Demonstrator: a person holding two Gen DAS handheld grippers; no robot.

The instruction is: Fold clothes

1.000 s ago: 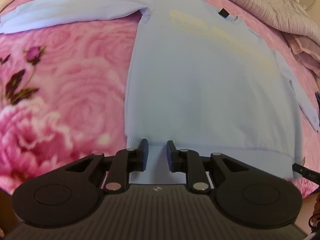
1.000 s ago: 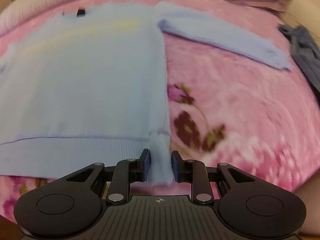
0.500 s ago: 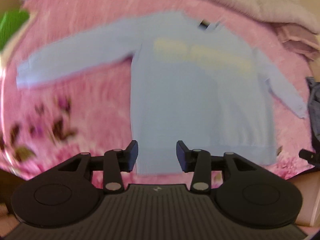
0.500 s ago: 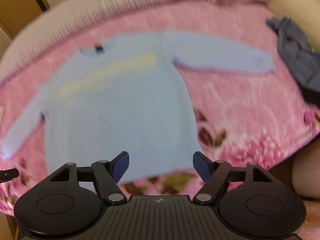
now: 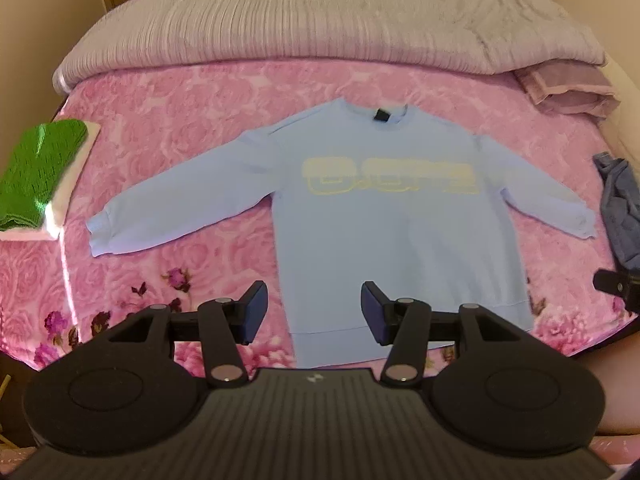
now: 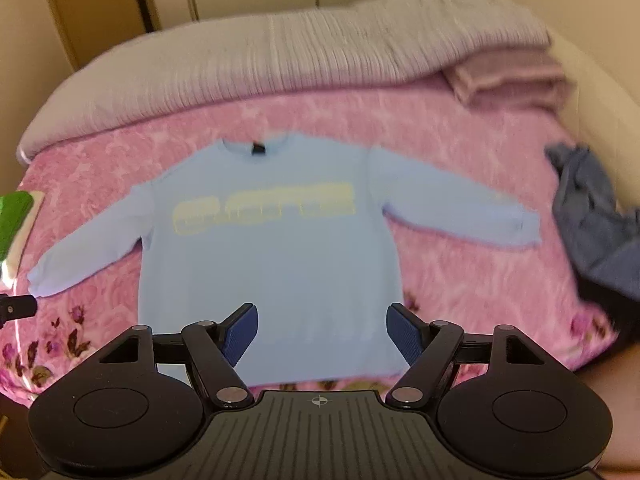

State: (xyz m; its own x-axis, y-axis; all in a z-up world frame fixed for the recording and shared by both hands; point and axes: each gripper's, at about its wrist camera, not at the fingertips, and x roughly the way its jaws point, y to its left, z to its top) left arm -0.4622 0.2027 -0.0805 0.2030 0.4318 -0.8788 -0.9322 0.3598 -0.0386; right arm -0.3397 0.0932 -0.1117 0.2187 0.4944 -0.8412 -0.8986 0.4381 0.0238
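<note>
Left gripper point(image 5: 314, 312): jaws apart, having just been opening further; nothing between the pads; it hangs above the sweatshirt's hem, clear of the cloth
Right gripper point(image 6: 322, 334): jaws spread wide, having just opened; nothing clamped; it hangs over the hem as well, apart from the fabric; its tip shows at the right edge of the left wrist view
Sweatshirt point(image 5: 392, 224): light blue, spread flat and face up on the bed; collar toward the far side, hem toward the grippers; both sleeves stretched outward and slightly down; pale yellow lettering across the chest, too blurred to read; a small dark tag at the neck
Bedspread point(image 5: 192, 120): pink with a rose pattern; darker flowers near the close edge
Quilt point(image 5: 280, 20): grey, ribbed, bunched along the far side of the bed
Green cloth point(image 5: 40, 172): folded, at the bed's left edge
Grey-blue garment point(image 6: 592, 216): crumpled at the right edge, beside the sleeve cuff, not touching it
Mauve cloth point(image 5: 568, 88): folded, far right corner
</note>
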